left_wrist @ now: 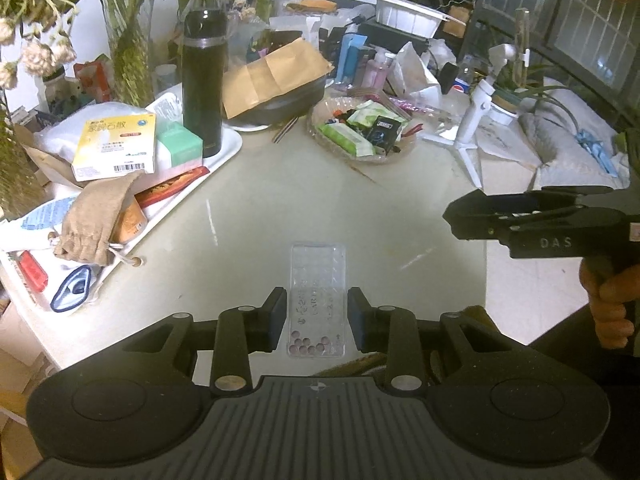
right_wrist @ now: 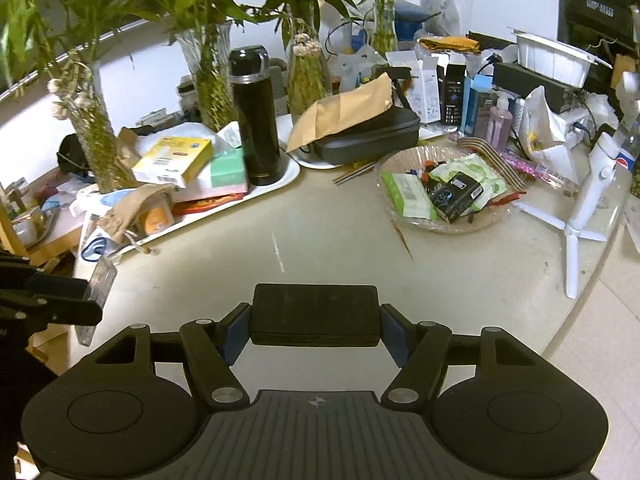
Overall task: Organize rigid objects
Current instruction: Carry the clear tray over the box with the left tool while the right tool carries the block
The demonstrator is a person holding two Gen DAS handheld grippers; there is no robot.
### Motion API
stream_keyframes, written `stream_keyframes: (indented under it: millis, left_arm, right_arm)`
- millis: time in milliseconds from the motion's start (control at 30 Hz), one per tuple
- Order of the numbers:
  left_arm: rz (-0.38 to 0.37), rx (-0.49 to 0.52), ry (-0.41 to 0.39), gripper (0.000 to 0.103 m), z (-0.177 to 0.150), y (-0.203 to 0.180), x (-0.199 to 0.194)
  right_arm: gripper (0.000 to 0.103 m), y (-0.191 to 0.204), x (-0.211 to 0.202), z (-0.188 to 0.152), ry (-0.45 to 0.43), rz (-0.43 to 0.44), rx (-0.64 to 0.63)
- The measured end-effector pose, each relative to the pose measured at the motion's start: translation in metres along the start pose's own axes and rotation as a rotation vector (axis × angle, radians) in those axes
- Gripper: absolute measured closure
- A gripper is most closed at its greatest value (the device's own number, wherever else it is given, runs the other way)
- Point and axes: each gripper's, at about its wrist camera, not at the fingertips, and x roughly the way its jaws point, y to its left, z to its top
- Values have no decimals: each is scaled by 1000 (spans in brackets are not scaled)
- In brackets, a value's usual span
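Observation:
My left gripper point(left_wrist: 316, 308) is shut on a clear, flat plastic box point(left_wrist: 318, 268) with a few small pink beads at its near end, and holds it above the pale tabletop point(left_wrist: 280, 200). The right wrist view shows the same clear box point(right_wrist: 100, 280) edge-on at the left, in the left gripper's fingers. My right gripper point(right_wrist: 315, 316) is shut on a flat black case point(right_wrist: 315, 300) that lies crosswise between its blue pads. In the left wrist view the right gripper point(left_wrist: 454, 216) comes in from the right, with a hand point(left_wrist: 612, 300) on its handle.
A white tray point(right_wrist: 280, 184) at the left holds a black flask point(right_wrist: 256, 120), medicine boxes point(right_wrist: 172, 162) and a burlap pouch point(right_wrist: 132, 208). A clear dish point(right_wrist: 436, 226) of packets, a white tripod point(right_wrist: 576, 220), a black zip case point(right_wrist: 368, 140) and plant vases crowd the back.

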Motion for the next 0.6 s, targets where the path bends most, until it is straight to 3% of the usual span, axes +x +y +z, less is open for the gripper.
stream_keyframes:
  millis: [600]
  left_arm:
    - [3, 54, -38, 70, -11, -21, -41]
  right_arm:
    - [32, 25, -66, -30, -37, 56, -13]
